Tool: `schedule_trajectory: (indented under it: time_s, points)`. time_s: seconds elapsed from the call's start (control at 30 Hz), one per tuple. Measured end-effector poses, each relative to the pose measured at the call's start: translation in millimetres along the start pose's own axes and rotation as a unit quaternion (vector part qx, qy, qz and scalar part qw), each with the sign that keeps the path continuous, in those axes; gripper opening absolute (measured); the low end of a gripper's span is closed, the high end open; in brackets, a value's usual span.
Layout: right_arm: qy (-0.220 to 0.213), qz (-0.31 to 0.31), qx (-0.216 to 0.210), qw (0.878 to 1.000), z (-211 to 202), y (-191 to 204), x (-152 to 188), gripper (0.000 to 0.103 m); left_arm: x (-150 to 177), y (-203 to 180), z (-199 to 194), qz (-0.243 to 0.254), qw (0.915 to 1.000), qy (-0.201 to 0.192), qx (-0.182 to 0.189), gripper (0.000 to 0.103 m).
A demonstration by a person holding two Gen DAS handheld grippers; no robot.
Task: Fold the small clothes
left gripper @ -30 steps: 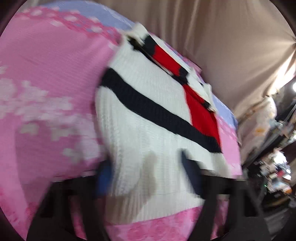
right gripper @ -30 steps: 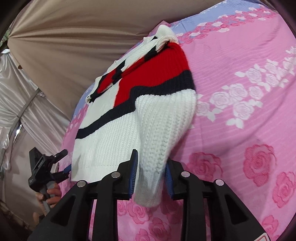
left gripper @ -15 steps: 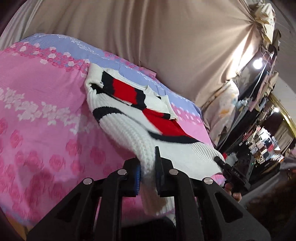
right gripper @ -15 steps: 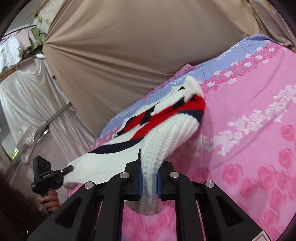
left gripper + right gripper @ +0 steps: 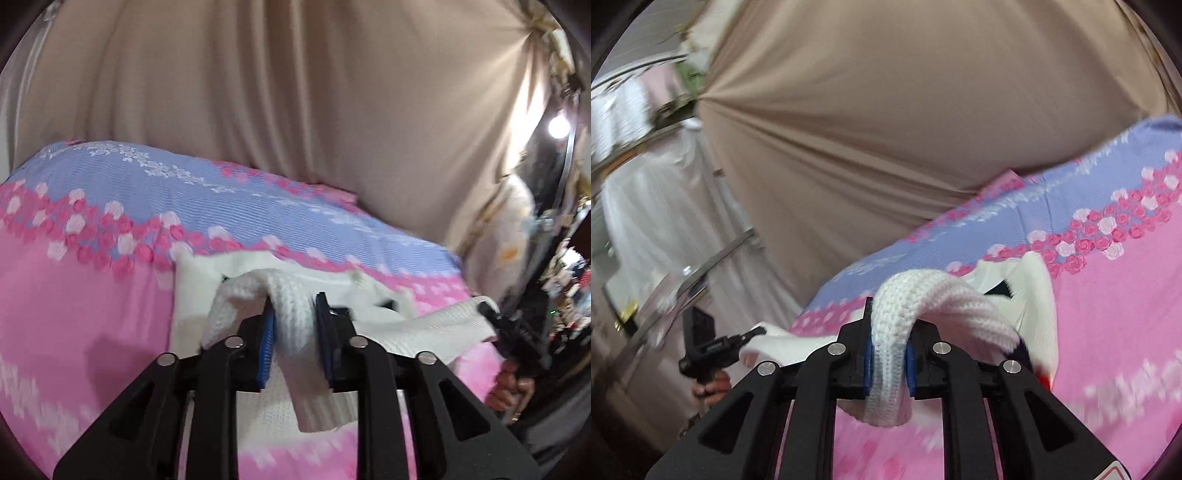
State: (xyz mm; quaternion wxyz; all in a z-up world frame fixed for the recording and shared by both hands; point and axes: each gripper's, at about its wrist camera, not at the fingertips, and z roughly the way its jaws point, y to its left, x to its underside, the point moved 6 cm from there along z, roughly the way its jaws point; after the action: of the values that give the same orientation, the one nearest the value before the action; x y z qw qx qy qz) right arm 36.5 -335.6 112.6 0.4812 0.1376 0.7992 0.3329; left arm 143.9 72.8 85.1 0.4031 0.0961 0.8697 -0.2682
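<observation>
Two hand-held grippers, each with a knitted fold of one white sweater [image 5: 295,317] between blue pads. Left hand-held gripper [image 5: 295,334]: jaws opening, a thick rolled fold between them, the right pad just clear of the knit, the left pad about touching it; loose end hanging below the fingers. Right hand-held gripper [image 5: 888,356]: jaws narrowly parted and opening, pads pressed on both sides of a rolled white fold arching over the fingertips and drooping beneath.

Sweater lifted at its near edge, stretched between the two tools, far part resting on the bed [image 5: 74,314]; a dark stripe and a sliver of red visible at the right edge in the right wrist view. Both views blurred.

Bed covered by a pink sheet [image 5: 1126,314] printed with pale roses, bordered at the far side by a lavender band [image 5: 184,195] edged with pink and white rosettes. Behind the bed, a beige draped curtain [image 5: 295,92] gathered into folds. Seen from the left wrist, a bright lamp [image 5: 558,126] at upper right above cluttered, indistinct goods. Seen from the right wrist, white drapery [image 5: 646,203] and a curved metal rail [image 5: 701,266] at left. Person's hand [image 5: 711,384] gripping the handle of the opposite tool in each view.
</observation>
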Motion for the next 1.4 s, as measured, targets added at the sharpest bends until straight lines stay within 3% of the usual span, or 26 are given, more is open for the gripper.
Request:
schedule_trajectory:
  time_s: [0.07, 0.13, 0.2, 0.3, 0.37, 0.4, 0.47, 0.57, 0.73, 0.8, 0.87, 0.93, 1.03, 1.1, 1.13, 1.23, 1.33, 1.4]
  points:
    - [0.003, 0.034, 0.041, 0.999, 44, -33, -14, 0.018, -8, 31, 49, -0.028, 0.9964, 0.006, -0.080, 0.030]
    - [0.010, 0.078, 0.056, 0.995, 71, -60, -20, 0.020, -9, 50, 74, -0.041, 0.9961, 0.024, -0.074, 0.036]
    - [-0.001, 0.106, 0.048, 0.993, 78, -72, -25, 0.022, -9, 72, 86, -0.071, 0.9923, 0.030, -0.096, 0.036]
    - [-0.018, 0.092, 0.031, 0.995, 68, -69, -29, 0.028, -6, 71, 74, -0.077, 0.9959, 0.028, -0.038, 0.051]
    - [-0.022, 0.064, 0.051, 0.996, 62, -65, -30, 0.033, -1, 53, 59, -0.033, 0.9990, 0.023, -0.020, 0.077]
    - [-0.030, 0.056, 0.059, 0.996, 58, -65, -30, 0.039, 5, 42, 54, -0.009, 0.9994, 0.029, -0.016, 0.080]
    - [-0.035, 0.052, 0.066, 0.996, 58, -68, -33, 0.047, 27, 23, 54, 0.025, 0.9968, 0.076, -0.002, 0.081]
    - [0.004, 0.054, 0.066, 0.996, 62, -68, -23, 0.047, 62, 2, 58, 0.027, 0.9891, 0.138, 0.044, 0.080]
    - [0.066, -0.005, 0.092, 0.994, 59, -54, 20, 0.047, 74, -13, 87, 0.035, 0.9851, 0.162, 0.047, 0.074]
    - [0.108, -0.034, 0.104, 0.988, 77, -51, 35, 0.047, 61, -16, 107, 0.056, 0.9863, 0.153, 0.027, 0.069]
    - [0.134, -0.074, 0.144, 0.978, 102, -58, 35, 0.047, 34, -9, 129, 0.064, 0.9886, 0.136, -0.011, 0.067]
    - [0.118, -0.099, 0.204, 0.967, 118, -76, 14, 0.044, -3, 23, 150, 0.049, 0.9903, 0.104, -0.079, 0.067]
    - [0.058, -0.053, 0.265, 0.961, 109, -105, -23, 0.043, -38, 70, 139, -0.032, 0.9896, 0.069, -0.122, 0.066]
    - [0.024, -0.022, 0.244, 0.969, 88, -105, -36, 0.048, -47, 89, 112, -0.082, 0.9911, 0.052, -0.091, 0.067]
    - [0.017, -0.027, 0.239, 0.971, 78, -102, -37, 0.049, -47, 92, 99, -0.085, 0.9919, 0.048, -0.081, 0.070]
    - [0.024, -0.060, 0.260, 0.963, 66, -96, -25, 0.064, -32, 82, 82, -0.050, 0.9939, 0.053, -0.083, 0.086]
    - [0.060, -0.060, 0.264, 0.961, 84, -103, -10, 0.065, -7, 62, 102, -0.037, 0.9928, 0.106, -0.042, 0.087]
    - [0.077, -0.058, 0.262, 0.960, 102, -106, -6, 0.065, 0, 51, 129, -0.025, 0.9904, 0.130, -0.039, 0.086]
